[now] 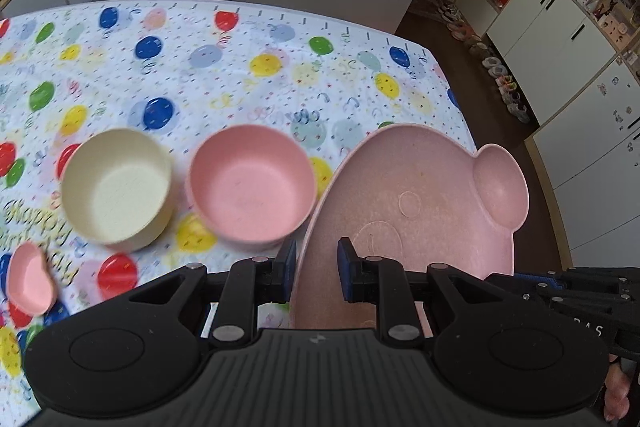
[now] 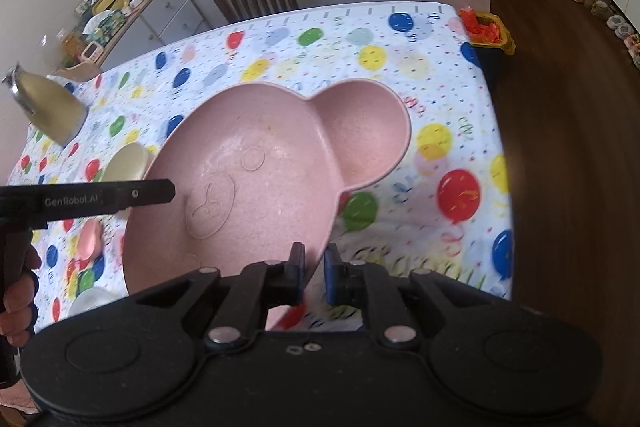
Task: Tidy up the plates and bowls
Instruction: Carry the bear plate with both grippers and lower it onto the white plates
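Slips are what we fear most here, bc we hold the pink bear plate by thin bits of its rim and it tips up off the table. Our right gripper has its jaws nearly together, pinched on the near rim. Our left gripper sits w/ the plate's edge between its blue pads, but we can't tell if it is squeezing or just sitting around the rim. If one side lets go early, the plate could swing down and hit the pink bowl just beside it, or slide off the table's edge, which is near. The plate has nothing in it, not in the big part and not in the ear cup. The pink bowl and the cream bowl next to it both hold nothing too. A small pink dish lies apart, also w/ nothing in it, and a gold jug stands far off.
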Motion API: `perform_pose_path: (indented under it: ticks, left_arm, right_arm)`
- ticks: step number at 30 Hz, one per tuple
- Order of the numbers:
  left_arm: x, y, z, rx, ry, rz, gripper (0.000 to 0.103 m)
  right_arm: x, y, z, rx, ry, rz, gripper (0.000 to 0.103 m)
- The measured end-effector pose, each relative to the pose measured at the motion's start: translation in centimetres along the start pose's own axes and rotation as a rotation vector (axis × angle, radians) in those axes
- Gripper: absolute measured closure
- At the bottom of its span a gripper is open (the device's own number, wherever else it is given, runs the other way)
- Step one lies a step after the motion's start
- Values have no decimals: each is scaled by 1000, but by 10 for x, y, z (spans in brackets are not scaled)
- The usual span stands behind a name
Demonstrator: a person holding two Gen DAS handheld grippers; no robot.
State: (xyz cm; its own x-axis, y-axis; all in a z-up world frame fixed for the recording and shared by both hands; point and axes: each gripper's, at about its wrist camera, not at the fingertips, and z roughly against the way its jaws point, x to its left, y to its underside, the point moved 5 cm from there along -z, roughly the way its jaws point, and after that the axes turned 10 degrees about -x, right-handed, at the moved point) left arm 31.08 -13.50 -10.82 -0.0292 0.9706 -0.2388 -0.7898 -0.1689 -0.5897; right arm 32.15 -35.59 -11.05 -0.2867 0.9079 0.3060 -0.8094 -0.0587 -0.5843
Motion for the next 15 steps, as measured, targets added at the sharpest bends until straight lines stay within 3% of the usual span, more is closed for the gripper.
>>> perform_pose_path:
  ticks: [15]
  left_arm:
    - [94,67,81,11,-16,71,82]
  right_arm:
    - [108,63,18,32,-39,55,95]
